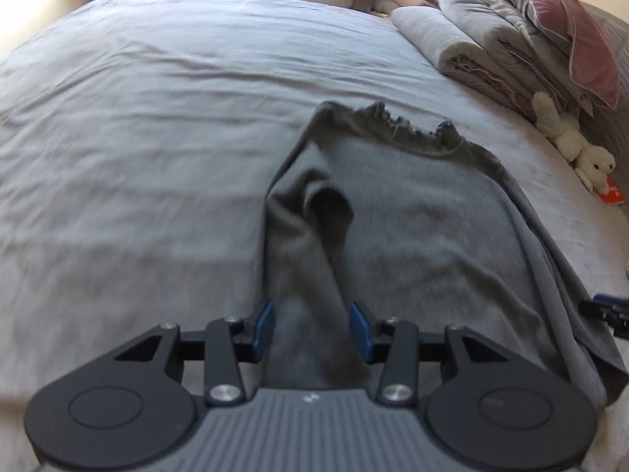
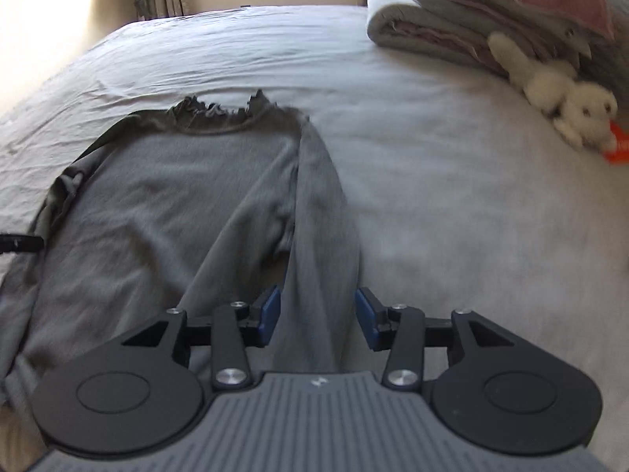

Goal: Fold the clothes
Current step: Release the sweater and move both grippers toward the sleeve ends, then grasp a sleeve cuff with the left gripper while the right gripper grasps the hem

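A grey long-sleeved top (image 1: 424,236) (image 2: 157,204) lies flat on the bed, its frilled collar (image 2: 220,112) pointing away from me. Its left sleeve (image 1: 310,259) is folded inward and runs down between the blue pads of my left gripper (image 1: 314,324). The jaws stand apart and do not pinch the cloth. Its right sleeve (image 2: 322,228) runs the same way into my right gripper (image 2: 318,320). That gripper is open, with a strip of sheet showing beside its right pad. A black finger of the right gripper (image 1: 603,310) shows at the top's far edge.
The pale grey bedsheet (image 1: 137,137) stretches wide to the left and beyond the collar. Folded quilts and a pink pillow (image 1: 511,27) are stacked at the right. A white plush toy (image 2: 566,98) and an orange item (image 2: 619,145) lie beside them. Curtains hang at the back wall.
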`<state>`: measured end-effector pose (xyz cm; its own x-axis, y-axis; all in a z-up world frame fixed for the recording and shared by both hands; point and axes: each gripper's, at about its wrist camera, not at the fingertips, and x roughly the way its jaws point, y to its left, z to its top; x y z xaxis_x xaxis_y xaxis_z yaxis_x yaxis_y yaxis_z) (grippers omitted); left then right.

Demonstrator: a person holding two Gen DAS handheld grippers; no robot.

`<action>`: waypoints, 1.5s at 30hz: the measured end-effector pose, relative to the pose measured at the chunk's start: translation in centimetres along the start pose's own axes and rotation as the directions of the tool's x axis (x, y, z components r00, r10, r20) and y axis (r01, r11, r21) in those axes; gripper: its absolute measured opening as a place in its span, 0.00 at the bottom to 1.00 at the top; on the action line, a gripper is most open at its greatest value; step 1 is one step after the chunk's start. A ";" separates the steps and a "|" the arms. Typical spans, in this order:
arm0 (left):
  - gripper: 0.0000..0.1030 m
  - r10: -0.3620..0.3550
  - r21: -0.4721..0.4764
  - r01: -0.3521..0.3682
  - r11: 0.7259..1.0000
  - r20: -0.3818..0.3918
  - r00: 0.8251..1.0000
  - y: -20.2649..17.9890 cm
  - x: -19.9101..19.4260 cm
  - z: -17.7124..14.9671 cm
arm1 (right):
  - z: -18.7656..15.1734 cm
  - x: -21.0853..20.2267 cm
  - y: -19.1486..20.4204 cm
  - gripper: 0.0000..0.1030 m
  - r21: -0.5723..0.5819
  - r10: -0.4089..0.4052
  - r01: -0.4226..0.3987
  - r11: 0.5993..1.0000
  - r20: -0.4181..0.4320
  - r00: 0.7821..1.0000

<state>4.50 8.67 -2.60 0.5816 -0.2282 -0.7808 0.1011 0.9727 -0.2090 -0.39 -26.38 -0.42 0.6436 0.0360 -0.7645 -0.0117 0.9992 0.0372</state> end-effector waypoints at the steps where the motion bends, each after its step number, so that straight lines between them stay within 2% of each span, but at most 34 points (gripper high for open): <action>1: 0.42 0.001 -0.005 -0.001 1.000 0.002 1.000 0.0 -0.4 -0.7 | -0.6 -0.2 -0.1 0.47 0.013 0.009 -0.009 1.000 -0.006 1.000; 7: 0.42 -0.026 -0.026 0.026 0.999 0.009 1.000 0.1 -1.7 -3.6 | -2.6 -0.5 0.4 0.48 -0.030 -0.003 0.001 1.000 -0.058 0.998; 11: 0.41 -0.058 -0.018 0.057 0.998 -0.035 0.998 -0.5 -2.4 -4.1 | -3.8 -0.7 1.0 0.52 -0.087 -0.007 -0.001 0.996 -0.092 0.996; 17: 0.40 -0.114 0.021 0.115 0.993 -0.071 0.991 -1.0 -3.2 -5.6 | -5.2 -1.5 0.9 0.56 -0.119 0.008 -0.019 0.993 -0.093 0.996; 18: 0.38 -0.120 0.020 0.122 0.992 -0.075 0.990 -1.0 -3.1 -5.8 | -5.4 -1.6 0.8 0.56 -0.119 0.013 -0.023 0.993 -0.091 0.996; 20: 0.27 -0.111 0.023 0.113 0.993 -0.075 0.991 -1.0 -3.1 -6.2 | -5.9 -1.7 0.8 0.56 -0.140 0.015 -0.026 0.990 -0.080 0.997; 22: 0.10 -0.090 0.033 0.092 0.995 -0.065 0.994 -1.0 -3.1 -6.5 | -6.3 -1.7 0.9 0.53 -0.166 0.013 -0.024 0.986 -0.066 0.998; 24: 0.07 -0.096 0.037 0.098 0.994 -0.057 0.994 -0.9 -3.4 -6.4 | -6.4 -1.7 1.0 0.37 -0.184 0.008 -0.018 0.983 -0.055 0.998; 25: 0.06 -0.101 0.039 0.103 0.994 -0.053 0.994 -0.8 -3.6 -6.4 | -6.4 -1.7 1.0 0.33 -0.190 0.005 -0.015 0.982 -0.050 0.999; 27: 0.06 -0.094 0.049 0.095 0.994 -0.034 0.995 -0.7 -4.1 -6.2 | -6.4 -2.0 1.0 0.14 -0.197 -0.002 -0.007 0.980 -0.045 0.999; 30: 0.06 -0.070 0.042 0.070 0.997 0.003 0.998 0.0 -5.1 -5.8 | -6.1 -2.2 0.6 0.08 -0.190 -0.012 0.005 0.982 -0.035 0.999; 33: 0.06 -0.037 0.010 0.037 0.999 0.047 0.998 1.3 -6.1 -5.1 | -5.8 -2.6 0.0 0.07 -0.178 -0.074 0.073 0.981 0.003 0.997; 36: 0.06 0.056 -0.004 -0.055 0.998 0.108 0.993 2.7 -7.2 -4.3 | -5.1 -3.0 -1.3 0.07 -0.150 -0.157 0.163 0.975 0.048 0.986; 40: 0.06 0.225 -0.015 -0.225 0.974 0.172 0.959 4.6 -7.9 -3.1 | -4.0 -3.4 -3.5 0.07 -0.101 -0.252 0.260 0.960 0.088 0.964; 45: 0.06 0.344 -0.077 -0.336 0.939 0.182 0.921 7.5 -7.2 -1.5 | -2.6 -3.6 -6.2 0.07 -0.022 -0.306 0.310 0.951 0.099 0.947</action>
<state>-0.15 17.55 0.60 0.7178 0.1325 -0.6835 -0.1625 0.9865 0.0206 -4.60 -32.68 0.42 0.6885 -0.2733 -0.6718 0.1713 0.9614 -0.2155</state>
